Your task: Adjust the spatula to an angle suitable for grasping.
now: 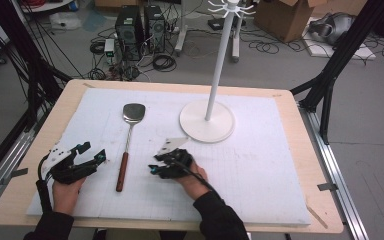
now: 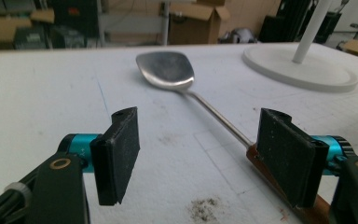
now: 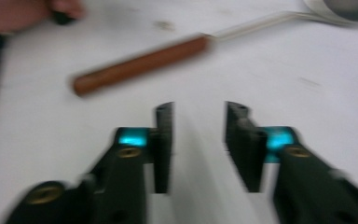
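High view: spatula [image 1: 126,142] lies flat between left gripper [image 1: 91,157], jaws wide apart, and right gripper [image 1: 156,167], jaws parted, empty. Risk: smooth wooden handle [image 3: 140,64] may roll or slip if pinched off-centre.

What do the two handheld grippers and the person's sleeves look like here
Both the left gripper and right gripper are black, with flat black pads, turquoise collars, brass-coloured screws, a grey three-cornered plate on top and a trailing black cable. The sleeves are dark.
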`<state>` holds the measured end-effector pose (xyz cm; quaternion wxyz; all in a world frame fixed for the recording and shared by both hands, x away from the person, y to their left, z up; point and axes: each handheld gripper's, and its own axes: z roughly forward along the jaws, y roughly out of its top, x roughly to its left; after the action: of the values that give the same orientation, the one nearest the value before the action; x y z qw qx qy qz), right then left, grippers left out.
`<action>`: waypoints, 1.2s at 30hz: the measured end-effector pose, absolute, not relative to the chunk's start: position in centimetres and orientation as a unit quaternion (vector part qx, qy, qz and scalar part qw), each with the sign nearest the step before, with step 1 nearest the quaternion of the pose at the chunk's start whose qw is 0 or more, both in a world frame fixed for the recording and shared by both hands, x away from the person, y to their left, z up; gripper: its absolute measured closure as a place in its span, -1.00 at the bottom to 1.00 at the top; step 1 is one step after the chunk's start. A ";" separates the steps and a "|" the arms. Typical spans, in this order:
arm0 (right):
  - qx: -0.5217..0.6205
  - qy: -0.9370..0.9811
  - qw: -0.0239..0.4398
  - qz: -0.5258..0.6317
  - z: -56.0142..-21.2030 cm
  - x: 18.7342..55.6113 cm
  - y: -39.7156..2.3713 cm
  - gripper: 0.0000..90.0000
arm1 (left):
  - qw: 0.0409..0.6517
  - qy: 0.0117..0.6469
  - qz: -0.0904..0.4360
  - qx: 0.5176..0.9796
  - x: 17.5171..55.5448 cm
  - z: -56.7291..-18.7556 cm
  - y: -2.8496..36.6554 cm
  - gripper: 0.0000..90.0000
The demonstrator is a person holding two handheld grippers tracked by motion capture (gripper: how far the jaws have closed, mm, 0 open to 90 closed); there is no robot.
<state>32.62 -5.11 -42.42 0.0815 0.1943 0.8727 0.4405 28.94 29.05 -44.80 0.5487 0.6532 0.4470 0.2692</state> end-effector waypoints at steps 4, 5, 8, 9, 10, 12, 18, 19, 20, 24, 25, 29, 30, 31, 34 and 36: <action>0.243 0.858 0.141 0.429 -42.3 32.7 -10.1 -0.31 | 0.536 0.466 0.235 0.664 30.3 -44.3 28.3 -0.45; 0.254 0.854 0.153 0.427 -42.3 32.6 -11.4 -0.40 | 0.528 0.469 0.234 0.669 30.6 -44.1 28.1 -0.51; 0.313 0.822 0.191 0.436 -42.7 32.2 -16.3 -0.58 | 0.522 0.476 0.222 0.672 31.7 -43.4 27.4 -0.55; 0.322 0.816 0.196 0.439 -42.8 32.0 -17.5 -0.58 | 0.516 0.478 0.219 0.677 32.1 -43.2 27.1 -0.55; 0.331 0.810 0.201 0.441 -42.9 31.8 -18.7 -0.58 | 0.508 0.480 0.217 0.681 32.5 -43.0 26.8 -0.54; 0.340 0.803 0.206 0.444 -42.9 31.5 -19.8 -0.58 | 0.488 0.477 0.212 0.699 33.5 -42.7 26.0 -0.54; 0.393 0.756 0.236 0.467 -43.1 29.3 -26.0 -0.58 | 0.430 0.482 0.182 0.741 36.1 -42.8 23.5 -0.23; 0.397 0.753 0.235 0.469 -43.3 29.1 -26.6 -0.58 | 0.417 0.483 0.180 0.749 36.5 -42.9 23.2 -0.16; 0.397 0.753 0.235 0.469 -43.3 29.1 -26.6 -0.58 | 0.408 0.486 0.179 0.752 36.9 -43.1 22.9 -0.16; 0.410 0.743 0.236 0.473 -43.8 28.2 -28.2 -0.58 | 0.378 0.498 0.178 0.760 37.8 -43.6 22.0 -0.07; 0.413 0.740 0.237 0.476 -43.9 28.0 -28.6 -0.58 | 0.374 0.501 0.176 0.760 37.9 -43.6 21.9 -0.03; 0.416 0.735 0.240 0.479 -43.8 27.7 -29.1 -0.58 | 0.369 0.513 0.180 0.754 38.5 -43.9 21.4 0.06; 0.416 0.734 0.242 0.479 -43.8 27.7 -29.2 -0.58 | 0.372 0.517 0.178 0.750 38.6 -44.0 21.3 0.18; 0.416 0.734 0.242 0.479 -43.8 27.7 -29.2 -0.58 | 0.371 0.522 0.175 0.748 38.7 -44.2 21.3 0.18; 0.415 0.734 0.243 0.480 -43.7 27.7 -29.2 -0.58 | 0.373 0.528 0.174 0.743 38.8 -44.2 21.2 0.27; 0.415 0.735 0.241 0.479 -43.8 27.8 -29.2 -0.58 | 0.375 0.526 0.164 0.745 38.8 -44.2 21.2 0.43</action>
<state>27.78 -29.16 -43.83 0.2414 0.4150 0.7350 0.4788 38.82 21.20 -44.18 0.3752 0.7453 0.5261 0.1641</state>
